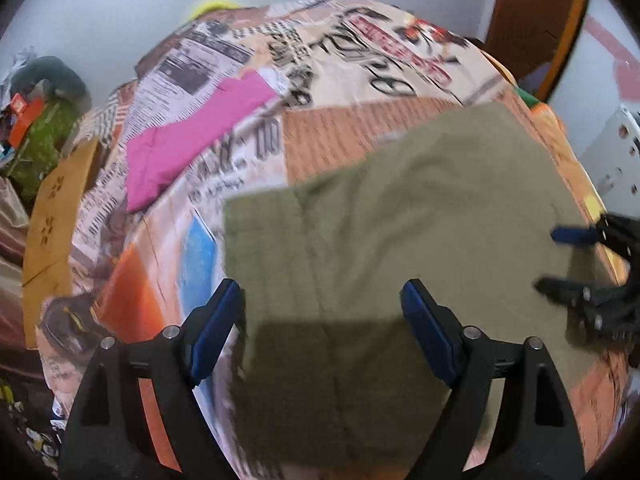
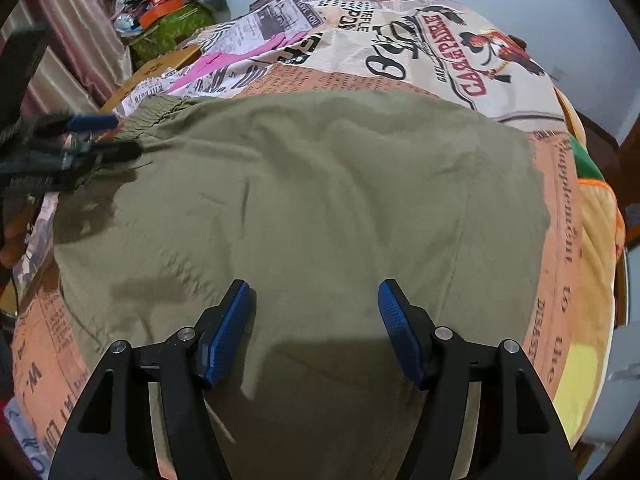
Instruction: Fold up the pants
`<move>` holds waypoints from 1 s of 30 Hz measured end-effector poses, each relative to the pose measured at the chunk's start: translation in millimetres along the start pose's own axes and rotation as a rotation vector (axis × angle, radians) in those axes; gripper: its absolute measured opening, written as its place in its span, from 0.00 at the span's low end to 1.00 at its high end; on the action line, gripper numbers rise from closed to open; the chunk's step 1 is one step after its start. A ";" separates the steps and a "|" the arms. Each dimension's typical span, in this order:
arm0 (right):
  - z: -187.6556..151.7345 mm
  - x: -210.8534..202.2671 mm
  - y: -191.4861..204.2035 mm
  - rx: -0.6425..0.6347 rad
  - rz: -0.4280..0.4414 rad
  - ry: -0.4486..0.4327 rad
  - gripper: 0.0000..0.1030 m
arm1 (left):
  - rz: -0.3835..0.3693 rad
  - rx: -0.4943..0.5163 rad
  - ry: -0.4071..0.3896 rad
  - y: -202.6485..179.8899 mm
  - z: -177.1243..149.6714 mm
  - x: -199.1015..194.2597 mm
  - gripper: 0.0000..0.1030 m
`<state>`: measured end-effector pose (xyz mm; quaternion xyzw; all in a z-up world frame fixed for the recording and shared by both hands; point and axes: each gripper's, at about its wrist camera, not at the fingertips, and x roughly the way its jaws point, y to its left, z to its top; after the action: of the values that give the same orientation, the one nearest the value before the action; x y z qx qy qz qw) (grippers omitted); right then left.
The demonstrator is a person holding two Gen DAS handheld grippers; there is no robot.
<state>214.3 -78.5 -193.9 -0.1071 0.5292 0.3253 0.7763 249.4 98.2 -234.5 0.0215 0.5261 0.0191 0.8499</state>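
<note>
Olive-green pants point(image 1: 400, 220) lie spread flat on a bed with a newspaper-print sheet point(image 1: 328, 136). In the right wrist view the pants point(image 2: 320, 200) fill the middle, with the gathered elastic waistband point(image 2: 160, 118) at the upper left. My left gripper point(image 1: 322, 296) is open over the pants' left edge, nothing between its blue pads; it also shows as the left gripper point(image 2: 108, 136) beside the waistband. My right gripper point(image 2: 314, 292) is open above the cloth, holding nothing. From the left wrist view the right gripper point(image 1: 556, 260) sits over the pants' right edge.
A pink garment point(image 1: 192, 136) lies on the sheet beyond the pants. A cardboard box point(image 1: 52, 216) and a pile of clutter with a green bag point(image 1: 40, 140) stand left of the bed. A wooden door frame point(image 1: 532, 20) stands behind, and a white panel point(image 1: 616, 152) stands at the right.
</note>
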 end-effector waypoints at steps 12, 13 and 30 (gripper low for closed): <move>-42.2 -29.7 -7.4 0.066 -0.014 -0.019 0.62 | 0.022 -0.045 -0.013 1.1 -49.6 -10.3 0.84; -45.8 -31.5 -7.3 0.069 -0.026 -0.019 0.64 | 0.013 -0.061 -0.016 3.2 -52.8 -11.1 0.84; -69.4 -61.4 -17.6 0.114 -0.102 -0.046 0.67 | 0.024 -0.153 -0.076 10.7 -63.9 -50.8 0.83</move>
<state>158.9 -151.4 -171.2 -0.0820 0.5228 0.2570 0.8087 169.4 107.1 -217.0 -0.0366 0.4903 0.0686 0.8681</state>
